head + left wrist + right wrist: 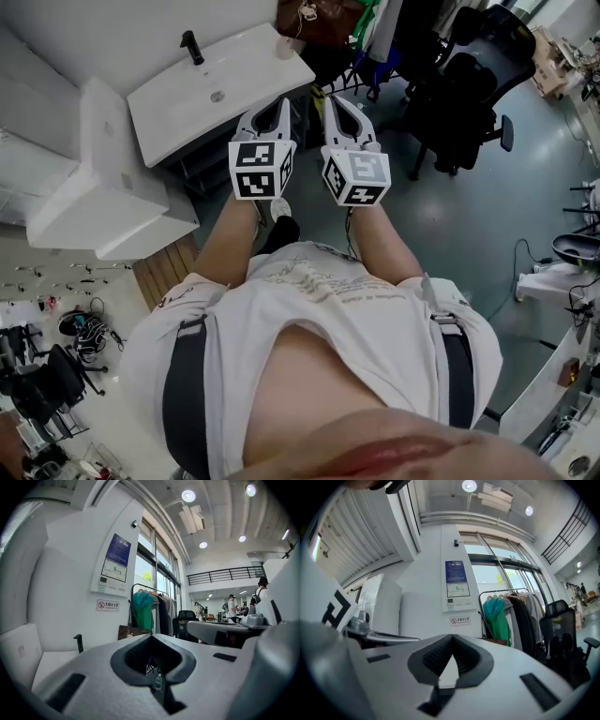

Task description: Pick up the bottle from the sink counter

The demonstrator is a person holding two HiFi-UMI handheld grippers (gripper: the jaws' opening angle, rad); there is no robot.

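Observation:
A small clear bottle [284,46] stands on the right corner of the white sink counter [178,112], whose black faucet [192,47] is at the back. In the head view both grippers are held side by side in front of the person's body, short of the counter's near right edge. My left gripper [283,105] is shut with nothing in it. My right gripper [332,101] is shut and empty too. In the left gripper view the bottle [158,681] shows small and far off through the gap of the left gripper [153,666]. The right gripper [451,665] faces a white wall.
A black office chair [469,89] stands on the grey floor to the right. Hanging clothes [375,28] and a brown bag [314,17] lie beyond the counter. A white fixture [103,187] sits left of the sink. People [260,590] stand far back in the hall.

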